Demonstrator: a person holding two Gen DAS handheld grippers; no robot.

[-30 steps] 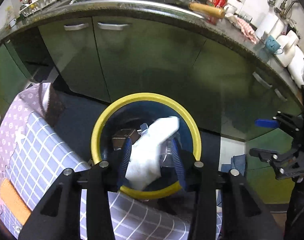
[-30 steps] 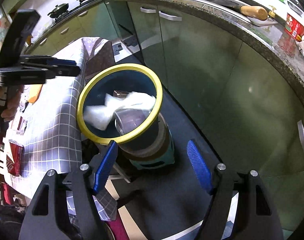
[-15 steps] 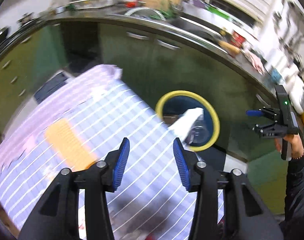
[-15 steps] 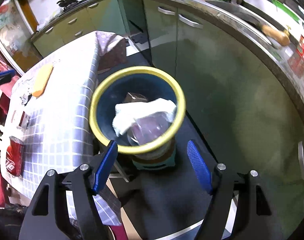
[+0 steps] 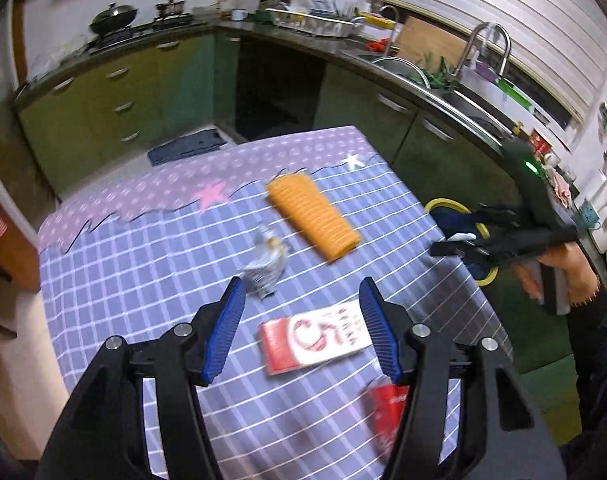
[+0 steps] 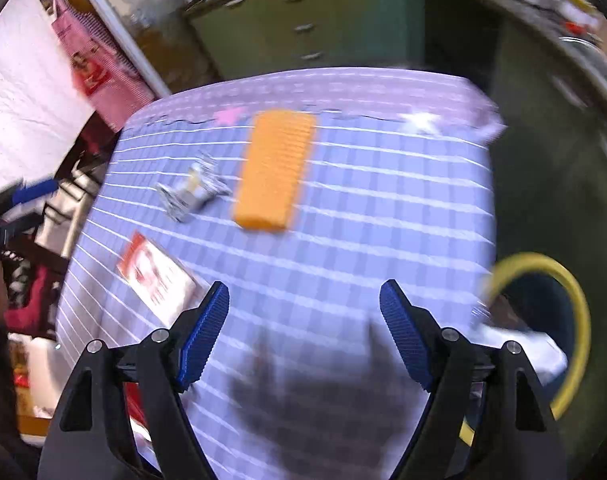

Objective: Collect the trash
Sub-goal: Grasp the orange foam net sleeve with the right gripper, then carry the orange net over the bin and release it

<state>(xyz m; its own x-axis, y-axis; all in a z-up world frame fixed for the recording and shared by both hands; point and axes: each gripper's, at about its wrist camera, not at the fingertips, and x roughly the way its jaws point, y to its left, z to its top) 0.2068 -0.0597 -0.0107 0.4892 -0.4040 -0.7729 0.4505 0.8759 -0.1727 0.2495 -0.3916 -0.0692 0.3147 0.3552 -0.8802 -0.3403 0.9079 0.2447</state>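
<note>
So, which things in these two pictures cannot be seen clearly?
- Red can, left wrist view: blurred, partly behind the left hand-held gripper.
- Bin, left wrist view: mostly hidden by the right hand-held gripper.
- Crumpled wrapper, right wrist view: motion blur; print unreadable.

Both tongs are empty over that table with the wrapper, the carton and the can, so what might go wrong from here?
1. The crumpled foil wrapper is small and light; the open left tongs might flick it away.
2. The flat red-and-white carton lies flush on the tablecloth, so the fingers may snag the cloth.
3. The red can sits near the table edge and could get knocked off.
</note>
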